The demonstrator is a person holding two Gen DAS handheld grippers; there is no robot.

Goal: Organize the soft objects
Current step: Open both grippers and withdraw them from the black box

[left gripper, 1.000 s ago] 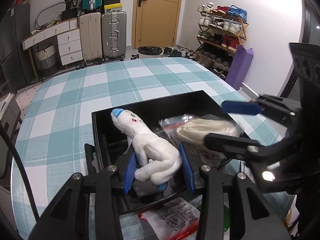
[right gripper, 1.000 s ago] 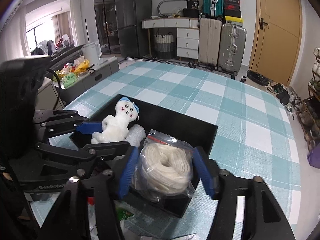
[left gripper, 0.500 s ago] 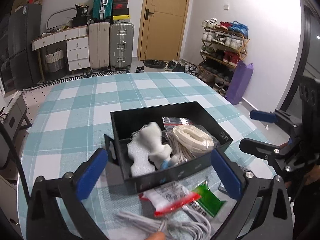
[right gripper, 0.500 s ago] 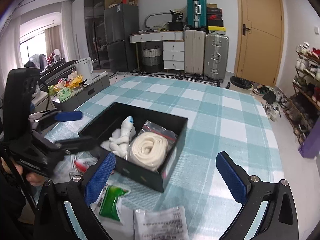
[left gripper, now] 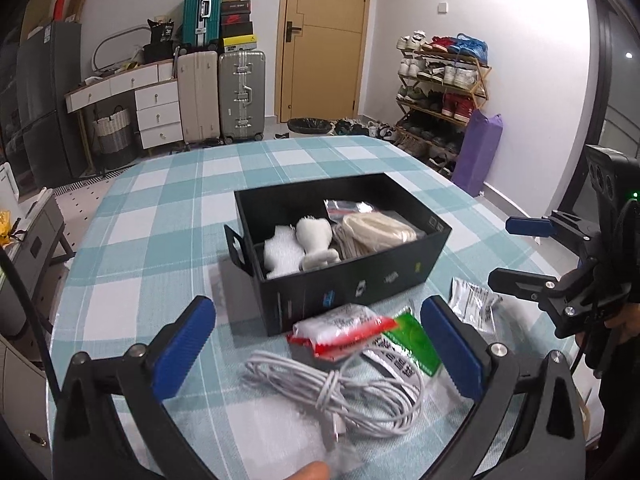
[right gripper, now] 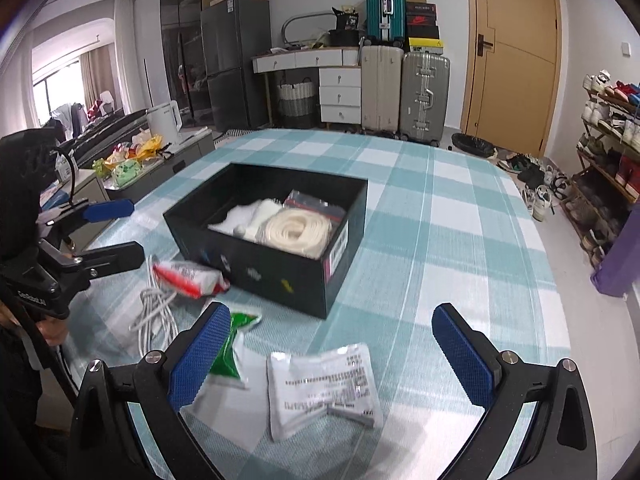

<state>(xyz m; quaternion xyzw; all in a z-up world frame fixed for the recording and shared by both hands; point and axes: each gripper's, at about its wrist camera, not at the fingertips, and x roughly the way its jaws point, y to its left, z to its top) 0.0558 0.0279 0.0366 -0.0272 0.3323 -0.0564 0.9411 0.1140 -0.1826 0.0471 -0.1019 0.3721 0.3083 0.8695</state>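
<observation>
A black box (left gripper: 360, 284) (right gripper: 280, 276) stands on the checked table. Inside lie a white plush toy (left gripper: 314, 240) (right gripper: 250, 216) and a bagged coil of cream rope (left gripper: 376, 232) (right gripper: 298, 230). My left gripper (left gripper: 320, 344) is open and empty, held above a white cable bundle (left gripper: 344, 392) and a red-and-white packet (left gripper: 344, 328) in front of the box. My right gripper (right gripper: 330, 356) is open and empty above a white printed pouch (right gripper: 324, 388); it also shows in the left wrist view (left gripper: 516, 252). A green packet (left gripper: 412, 340) (right gripper: 232, 344) lies between them.
The table (left gripper: 152, 240) has a teal and white checked cloth. A white pouch (left gripper: 472, 300) lies right of the box. Suitcases (left gripper: 242, 96), a drawer unit and a shoe rack (left gripper: 440, 92) stand beyond the table. A side counter (right gripper: 160, 160) with clutter is at the left.
Both grippers let go of the plush toy and the rope bag inside the box, opened wide and pulled back toward the table's near edge. The toy and rope stay in the box.
</observation>
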